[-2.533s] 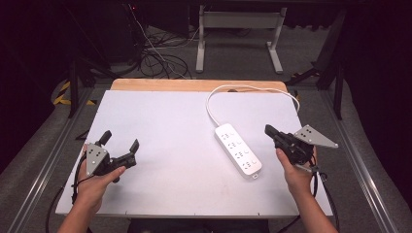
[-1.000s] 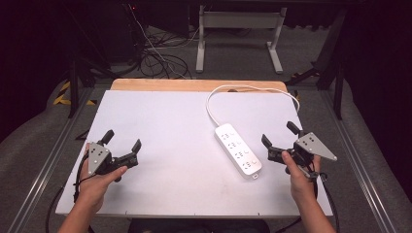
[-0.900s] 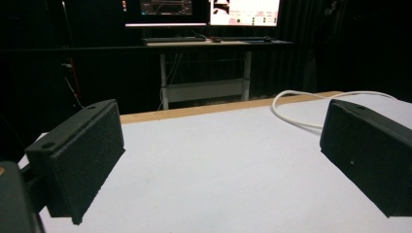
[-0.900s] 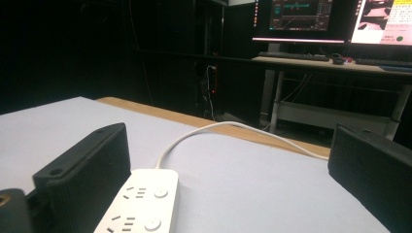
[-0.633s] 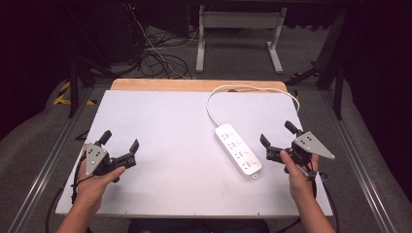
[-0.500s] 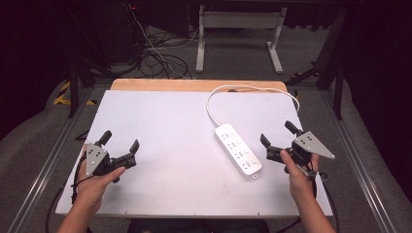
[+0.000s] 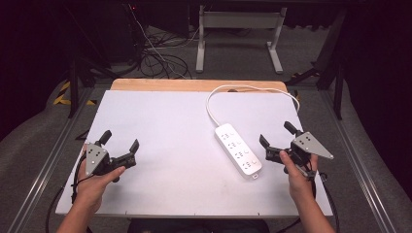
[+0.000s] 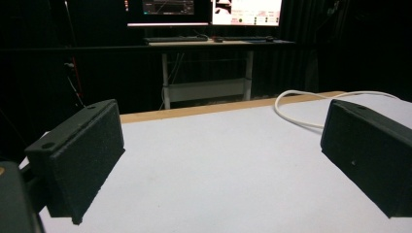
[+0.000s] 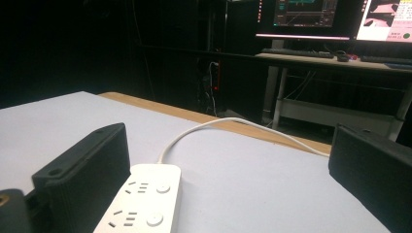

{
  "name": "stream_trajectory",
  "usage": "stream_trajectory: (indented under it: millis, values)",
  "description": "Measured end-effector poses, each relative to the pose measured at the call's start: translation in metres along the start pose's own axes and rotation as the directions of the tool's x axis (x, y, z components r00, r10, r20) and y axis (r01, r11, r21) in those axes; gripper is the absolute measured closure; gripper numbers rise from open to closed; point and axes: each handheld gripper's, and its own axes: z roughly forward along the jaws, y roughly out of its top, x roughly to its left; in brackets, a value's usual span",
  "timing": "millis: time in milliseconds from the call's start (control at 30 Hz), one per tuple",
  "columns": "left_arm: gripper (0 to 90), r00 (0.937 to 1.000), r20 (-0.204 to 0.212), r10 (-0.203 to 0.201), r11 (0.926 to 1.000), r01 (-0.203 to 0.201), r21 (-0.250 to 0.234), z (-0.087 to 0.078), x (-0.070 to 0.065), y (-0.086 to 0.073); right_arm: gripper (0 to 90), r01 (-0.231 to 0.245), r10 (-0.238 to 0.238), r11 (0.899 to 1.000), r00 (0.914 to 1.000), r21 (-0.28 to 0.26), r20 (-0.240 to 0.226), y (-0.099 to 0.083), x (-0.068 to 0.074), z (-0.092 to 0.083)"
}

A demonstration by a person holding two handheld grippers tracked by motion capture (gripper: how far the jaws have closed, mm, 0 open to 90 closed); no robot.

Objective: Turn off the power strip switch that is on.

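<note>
A white power strip (image 7: 238, 149) lies slanted on the white table top (image 7: 175, 121), right of centre, and its white cable (image 7: 252, 90) loops back toward the far edge. My right gripper (image 7: 276, 135) hovers just right of the strip, open, nothing between its jaws. The right gripper view has the strip's near end (image 9: 141, 203) beside the left jaw and the cable (image 9: 228, 124) running off behind. Near the front left, my left gripper (image 7: 118, 140) is open and empty over bare table. Past the right jaw in the left gripper view, the cable (image 8: 296, 104) curves.
A wooden strip (image 7: 194, 85) runs along the table's far edge. Beyond it stand a desk frame (image 7: 238, 29) and tangled floor cables (image 7: 155, 53). Monitors (image 9: 311, 14) glow in the dark background. Metal rails (image 7: 43, 170) flank the table.
My right gripper went from shut to open and drew slightly back and right of the power strip. The left gripper held still.
</note>
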Motion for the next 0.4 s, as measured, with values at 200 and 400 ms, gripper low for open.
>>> stream_trajectory:
  millis: [200, 400]
  values:
    - [2.5, 1.0000, -0.001, 0.001, 1.0000, -0.001, 0.001, -0.0001, 0.0002, -0.0001, 1.6, -0.001, 0.001, 1.000, 1.0000, -0.001, -0.005, -0.0003, -0.0004, 0.0007]
    - [2.5, 1.0000, -0.002, 0.002, 1.0000, -0.002, 0.003, -0.0005, 0.0010, -0.0001, 1.6, -0.001, 0.001, 1.000, 0.9999, 0.004, -0.014, -0.0007, 0.0005, 0.0018]
